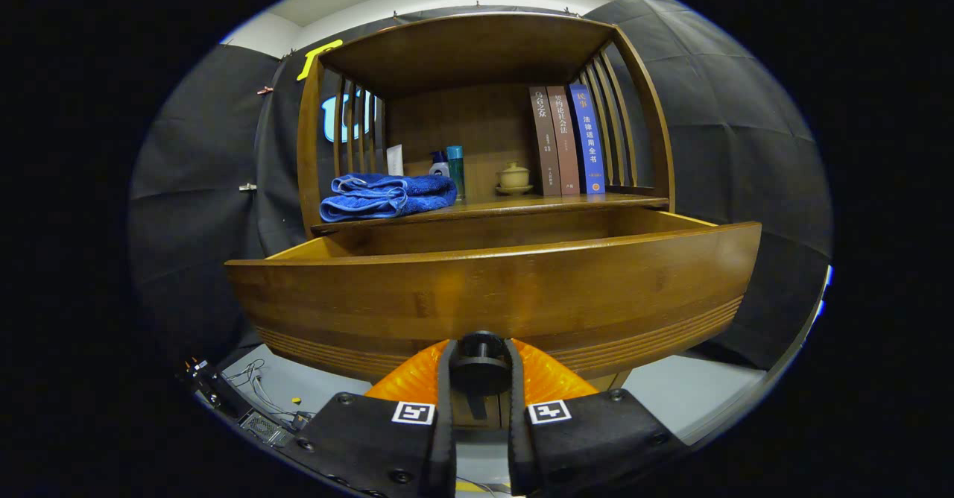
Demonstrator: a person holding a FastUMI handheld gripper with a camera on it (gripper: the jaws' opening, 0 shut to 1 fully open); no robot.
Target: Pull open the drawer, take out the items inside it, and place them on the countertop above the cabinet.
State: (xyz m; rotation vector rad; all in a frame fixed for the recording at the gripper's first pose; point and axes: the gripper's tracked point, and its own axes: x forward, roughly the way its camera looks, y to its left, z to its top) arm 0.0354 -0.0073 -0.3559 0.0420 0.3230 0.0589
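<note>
The gripper (481,367) is clenched on the dark round knob (481,356) of the drawer (492,289), one finger pressing each side of it. The drawer stands pulled out from the cabinet (477,110), its curved wooden front just ahead of the fingers, and its inside is hidden behind that front. On the countertop (566,201) above lie a folded blue towel (387,194), two bottles (449,170), a small lidded pot (514,177) on a saucer, and three upright books (566,140) by the slatted right side.
</note>
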